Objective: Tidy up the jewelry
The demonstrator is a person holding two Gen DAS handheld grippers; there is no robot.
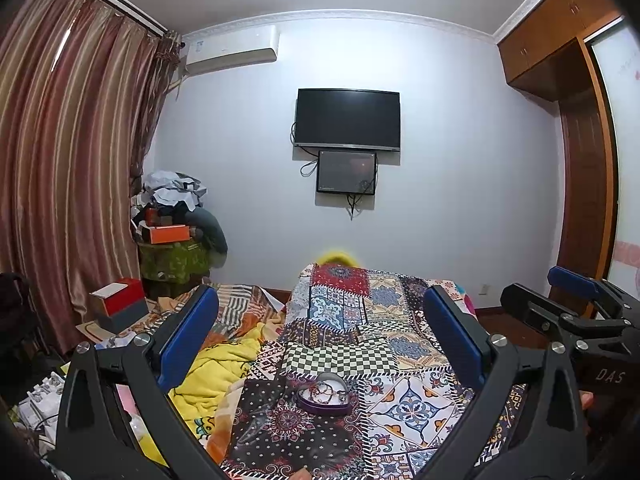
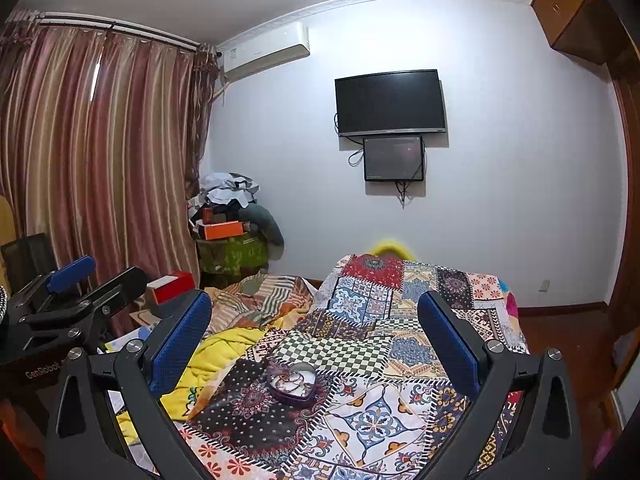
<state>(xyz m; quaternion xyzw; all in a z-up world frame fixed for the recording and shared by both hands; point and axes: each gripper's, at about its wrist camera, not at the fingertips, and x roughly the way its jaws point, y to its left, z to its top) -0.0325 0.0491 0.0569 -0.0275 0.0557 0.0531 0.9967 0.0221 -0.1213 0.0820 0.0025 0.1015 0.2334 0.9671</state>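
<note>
From my left wrist camera, I see one purple heart-shaped tin box (image 1: pixel 322 396) lying open on the patchwork quilt (image 1: pixel 404 396) of the bed, holding a tangle of reddish and gold jewelry (image 1: pixel 320 391) I cannot count piece by piece. The heart's point faces right, so its long axis runs roughly left to right. My left tool (image 1: pixel 320 316) has its two blue-padded fingers spread wide, nothing between them, well above the box. The right tool (image 1: pixel 560 292) shows at the right edge, its fingers apart too.

From the right wrist camera, the same single box (image 2: pixel 291 385) sits on the quilt (image 2: pixel 380 412), left of centre, point facing lower right. My right tool (image 2: pixel 316 316) is spread wide and empty. The left tool (image 2: pixel 96 276) shows at the left edge.
</note>
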